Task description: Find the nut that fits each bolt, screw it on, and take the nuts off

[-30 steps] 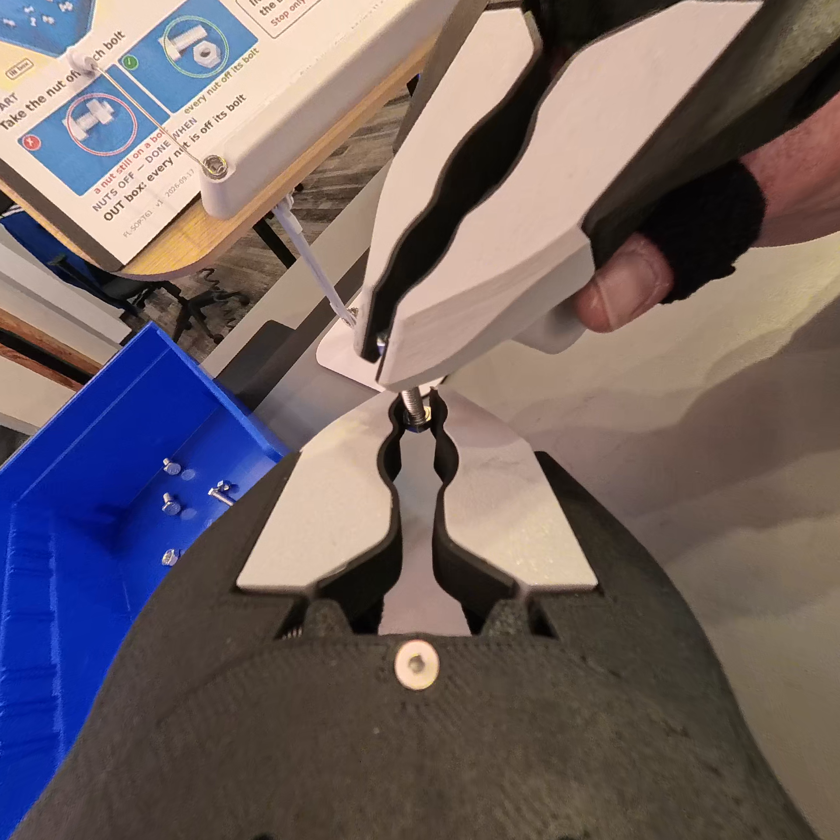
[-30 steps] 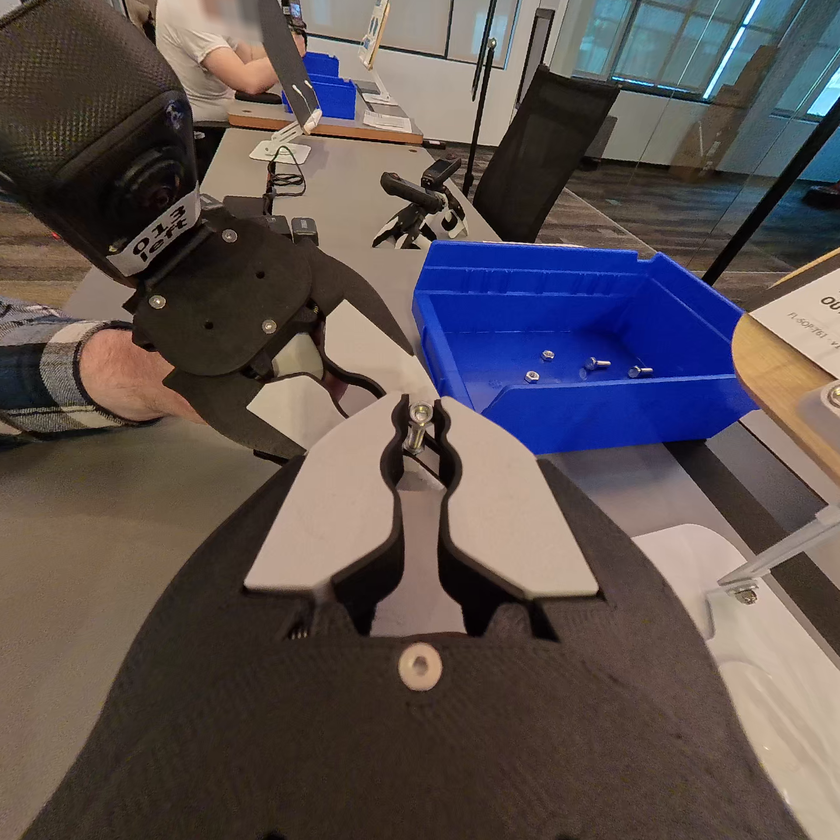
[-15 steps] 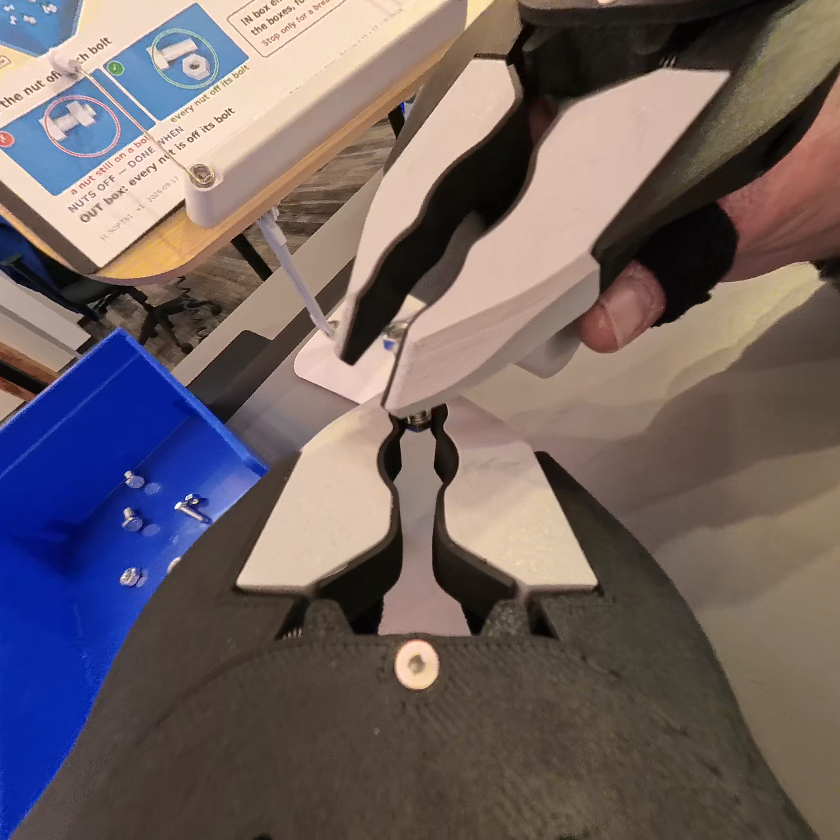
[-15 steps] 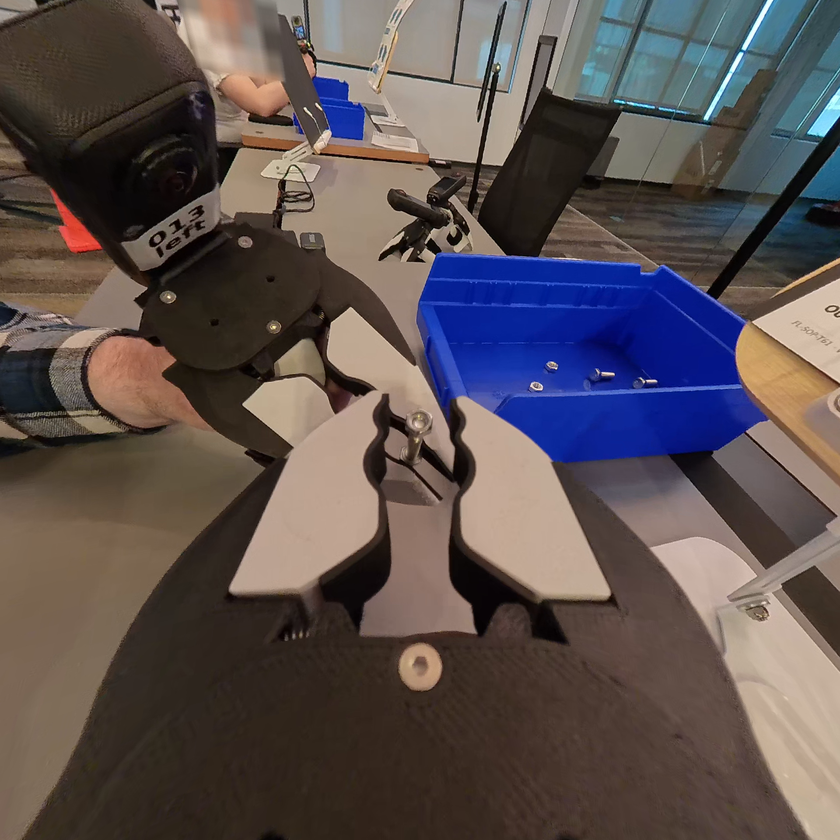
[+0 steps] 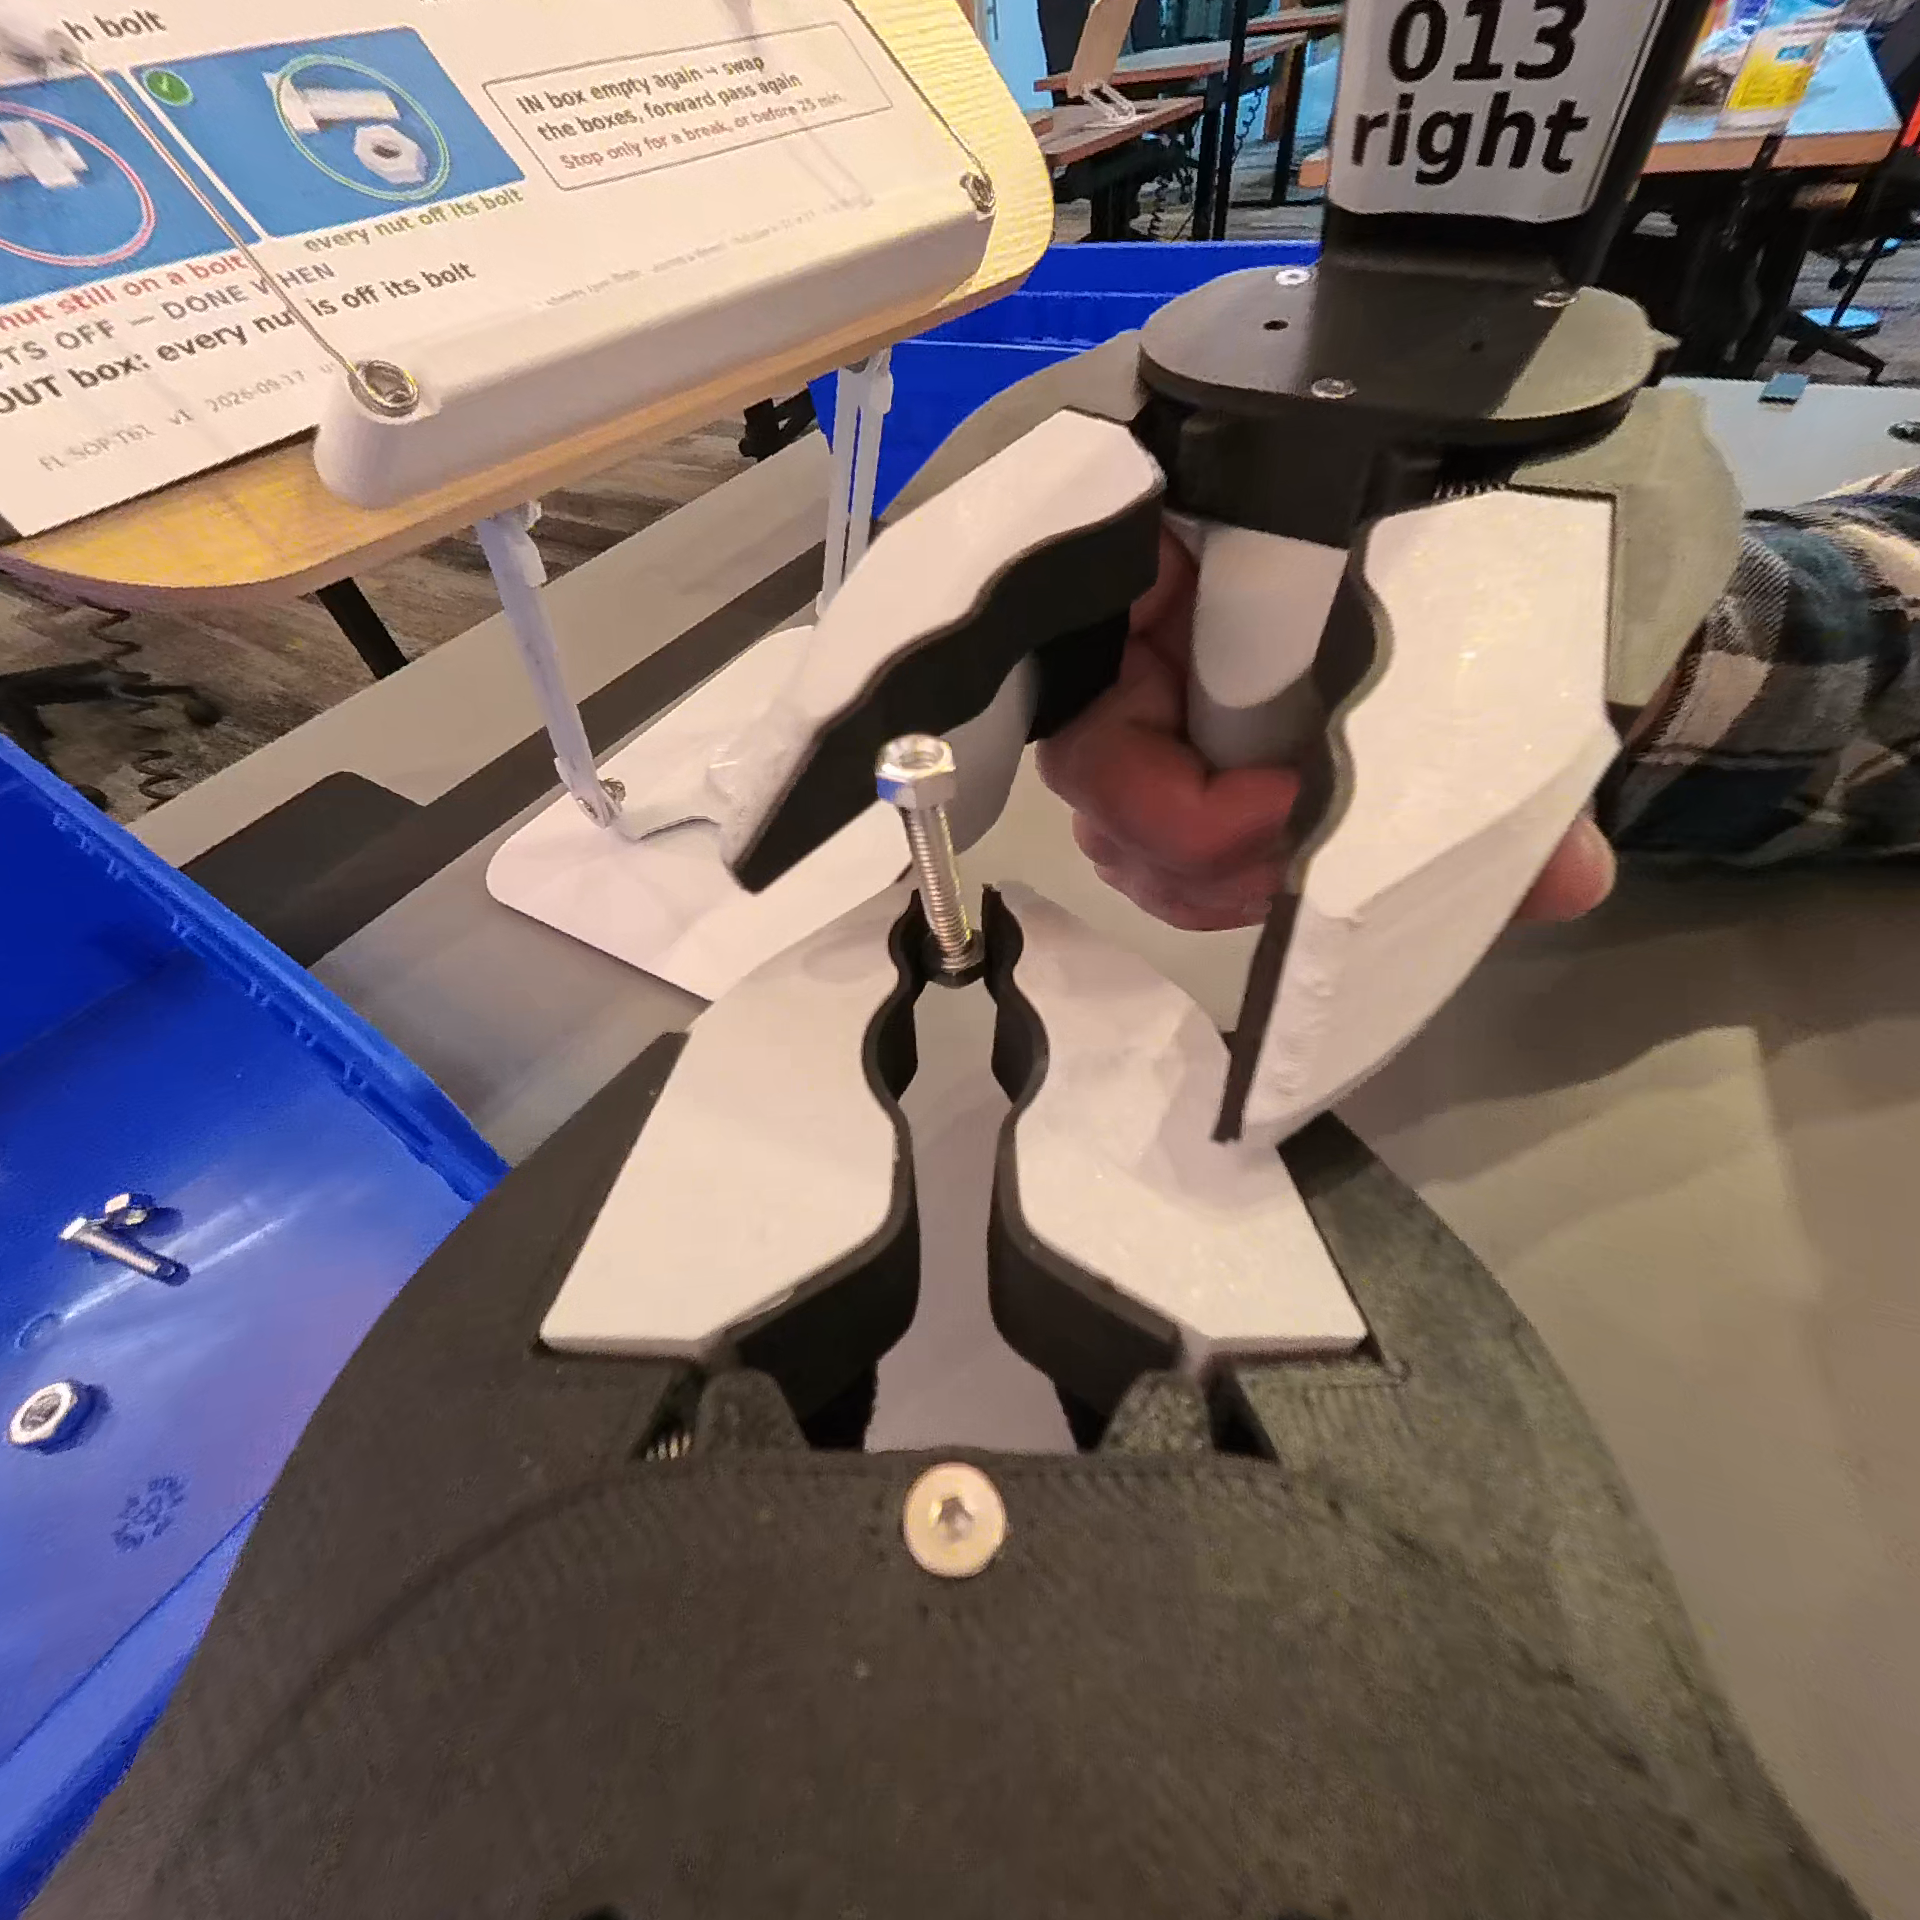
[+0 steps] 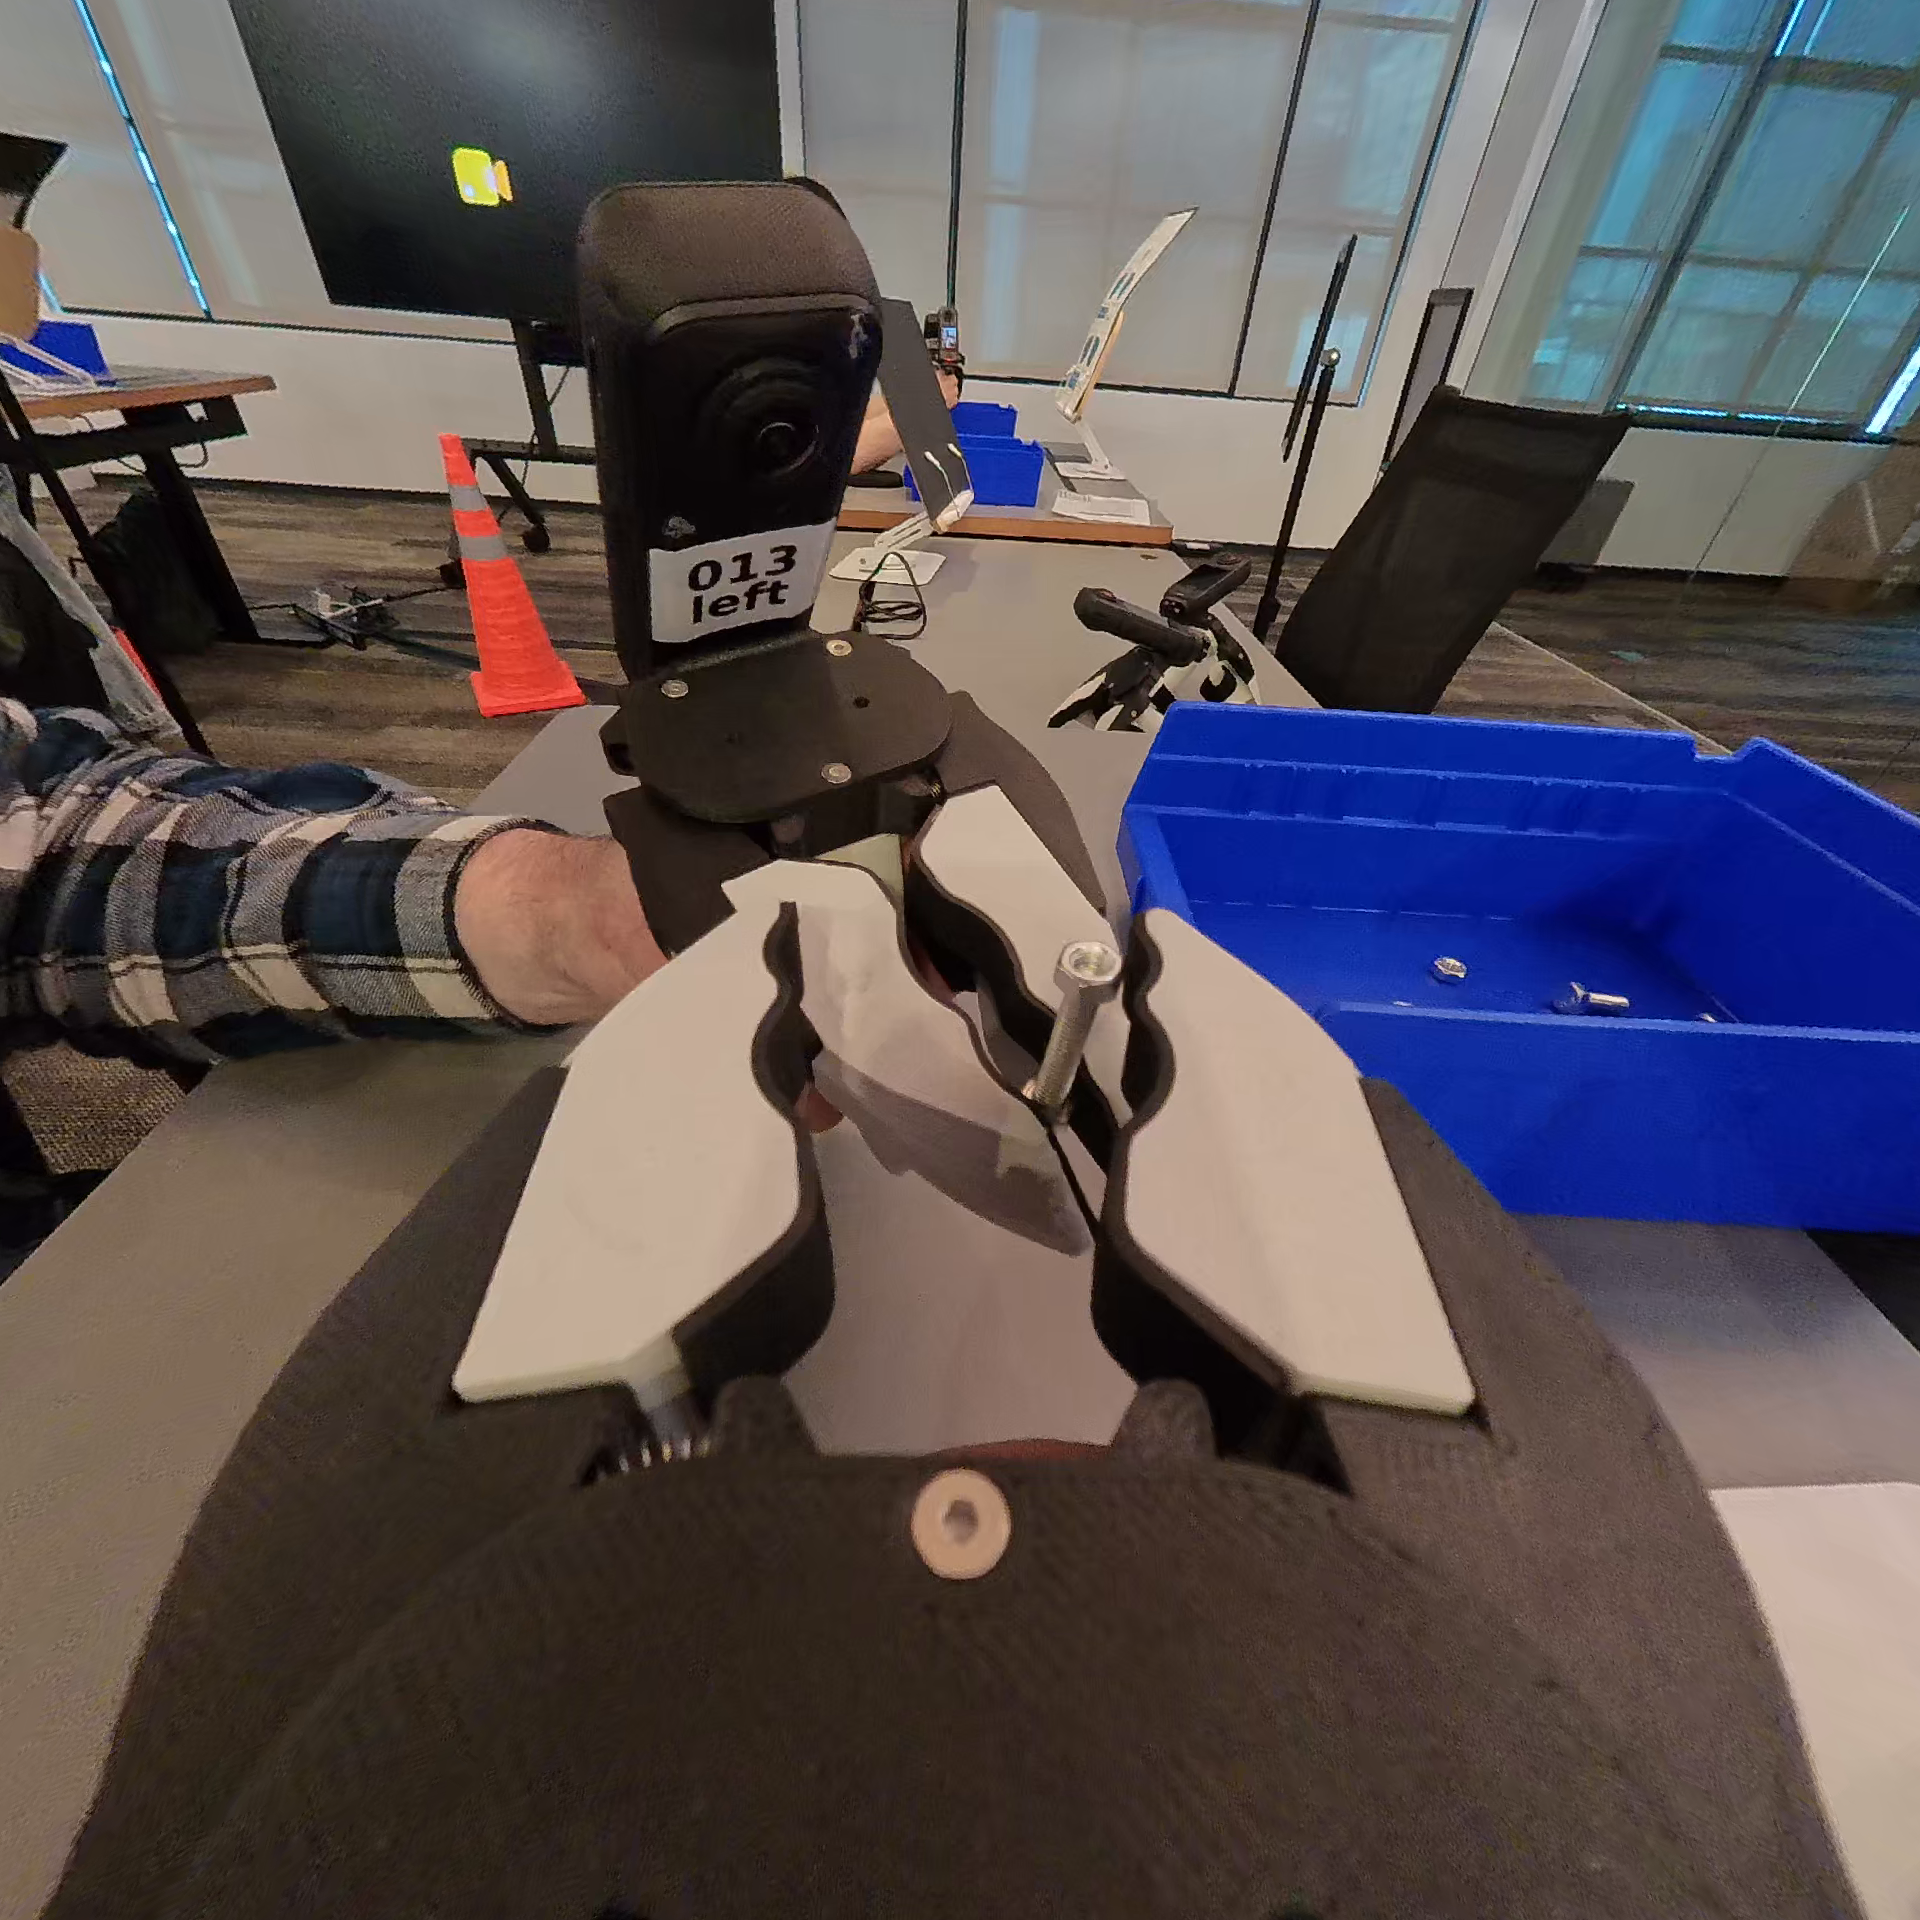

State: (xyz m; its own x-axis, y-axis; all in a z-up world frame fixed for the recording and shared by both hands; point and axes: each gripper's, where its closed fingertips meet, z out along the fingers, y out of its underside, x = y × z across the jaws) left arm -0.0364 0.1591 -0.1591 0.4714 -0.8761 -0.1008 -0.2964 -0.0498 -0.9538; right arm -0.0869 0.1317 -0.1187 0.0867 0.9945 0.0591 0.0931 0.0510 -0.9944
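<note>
Right gripper (image 6: 961, 966) opened off silver bolt (image 5: 932, 852) (nut-capped).

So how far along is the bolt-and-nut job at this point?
Partly done, apparently: loose nuts and bolts already lie apart in the blue bin. In hand: the left gripper clamps the lower end of one bolt, which carries a nut at its top end. The right gripper stands open around it, gripping nothing. Left: that nut.
</note>
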